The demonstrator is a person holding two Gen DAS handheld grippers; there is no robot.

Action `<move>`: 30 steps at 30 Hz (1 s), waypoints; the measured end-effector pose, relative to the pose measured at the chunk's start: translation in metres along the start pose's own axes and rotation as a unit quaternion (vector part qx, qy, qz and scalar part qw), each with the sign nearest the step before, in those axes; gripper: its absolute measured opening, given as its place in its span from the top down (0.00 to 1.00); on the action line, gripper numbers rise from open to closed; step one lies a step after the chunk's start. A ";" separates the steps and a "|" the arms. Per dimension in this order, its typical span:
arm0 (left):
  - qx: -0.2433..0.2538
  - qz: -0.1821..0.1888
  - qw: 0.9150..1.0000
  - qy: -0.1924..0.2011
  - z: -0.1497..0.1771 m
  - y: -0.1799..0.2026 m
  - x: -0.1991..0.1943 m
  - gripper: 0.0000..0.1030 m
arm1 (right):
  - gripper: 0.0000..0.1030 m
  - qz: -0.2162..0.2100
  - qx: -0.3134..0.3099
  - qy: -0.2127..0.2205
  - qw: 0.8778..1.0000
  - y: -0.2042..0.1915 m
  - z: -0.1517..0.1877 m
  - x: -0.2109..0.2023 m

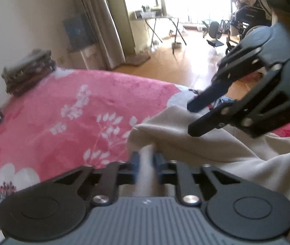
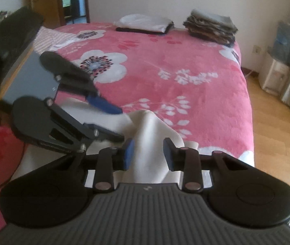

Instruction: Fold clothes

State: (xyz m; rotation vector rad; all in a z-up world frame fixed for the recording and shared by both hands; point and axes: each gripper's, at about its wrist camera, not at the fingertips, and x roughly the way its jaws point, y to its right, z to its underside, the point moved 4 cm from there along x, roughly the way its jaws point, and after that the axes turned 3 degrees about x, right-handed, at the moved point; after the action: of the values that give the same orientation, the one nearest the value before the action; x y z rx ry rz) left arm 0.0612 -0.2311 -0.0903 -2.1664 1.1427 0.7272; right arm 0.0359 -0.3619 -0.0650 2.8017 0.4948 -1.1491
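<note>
Left wrist view: the left gripper (image 1: 146,163), a black two-finger claw with blue pads, is closed on a raised fold of the cream-white fabric garment (image 1: 216,153), the cloth pinched in the narrow gap between its pads. The garment lies crumpled on the pink plush bedspread with white flower print (image 1: 63,110), near the bed's edge beside the wooden floor (image 1: 186,61). The right gripper (image 1: 192,116) enters from the upper right, its jaws spread apart, its fingertips just above the same garment; contact cannot be told. A stack of folded brown-grey cloths (image 1: 28,71) sits at the far corner of the bed. Beyond it stand a grey curtain (image 1: 102,20), a folding table (image 1: 157,18) and a wheelchair (image 1: 245,22).

Right wrist view: the right gripper (image 2: 148,153) has its jaws wide apart, with a ridge of the cream-white garment (image 2: 151,138) rising between the pads but not clamped. The left gripper (image 2: 114,120), seen from the side at left, nips the garment's fold. At the far end of the bedspread (image 2: 165,61) lie a folded white-and-dark pile (image 2: 145,23) and the brown-grey stack (image 2: 211,27), set apart from each other.
</note>
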 end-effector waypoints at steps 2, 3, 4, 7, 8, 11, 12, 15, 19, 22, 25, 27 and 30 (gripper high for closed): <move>-0.014 0.004 1.000 0.024 0.002 -0.003 -0.010 0.93 | 0.81 0.003 0.009 -0.007 1.000 0.009 0.004 0.009; -0.022 0.006 0.999 0.036 0.003 -0.005 -0.015 0.94 | 0.83 0.005 0.013 -0.010 1.000 0.014 0.005 0.013; -0.029 0.010 0.998 0.047 0.004 -0.006 -0.020 0.94 | 0.86 0.012 0.016 -0.015 1.000 0.018 0.007 0.017; -0.049 0.029 0.996 0.070 0.003 -0.013 -0.033 0.95 | 0.86 0.026 0.038 -0.022 0.999 0.033 0.011 0.023; -0.055 0.035 0.995 0.075 0.002 -0.016 -0.035 0.95 | 0.86 0.023 0.044 -0.020 0.999 0.035 0.011 0.021; -0.063 0.045 0.994 0.081 0.002 -0.023 -0.034 0.95 | 0.84 0.009 0.024 0.014 1.000 0.032 0.001 0.005; -0.066 0.048 0.993 0.083 0.002 -0.025 -0.033 0.95 | 0.84 -0.010 0.014 0.028 0.999 0.030 -0.003 -0.002; -0.082 0.060 0.990 0.095 0.002 -0.029 -0.039 0.95 | 0.68 -0.038 -0.041 0.043 0.997 0.018 -0.014 -0.008; -0.104 0.073 0.986 0.108 0.003 -0.032 -0.050 0.95 | 0.67 -0.036 -0.061 0.034 0.997 0.013 -0.017 0.004; -0.110 0.077 0.985 0.111 0.004 -0.033 -0.053 0.95 | 0.65 -0.066 -0.002 0.040 0.997 0.023 -0.019 0.000; -0.097 0.076 0.986 0.109 0.003 -0.031 -0.049 0.95 | 0.47 -0.070 0.045 0.045 0.995 0.036 -0.018 0.001; -0.085 0.073 0.989 0.100 0.001 -0.028 -0.041 0.93 | 0.44 -0.090 0.097 0.047 0.990 0.050 -0.013 0.006; -0.066 0.070 0.992 0.087 -0.002 -0.024 -0.030 0.64 | 0.42 -0.130 0.193 0.047 0.971 0.078 -0.009 0.022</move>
State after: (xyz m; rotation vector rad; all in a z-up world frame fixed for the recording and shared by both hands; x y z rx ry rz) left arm 0.0679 -0.2050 -0.0631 -2.3150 1.3816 0.7034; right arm 0.0819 -0.4283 -0.0784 3.2128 0.7366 -1.2866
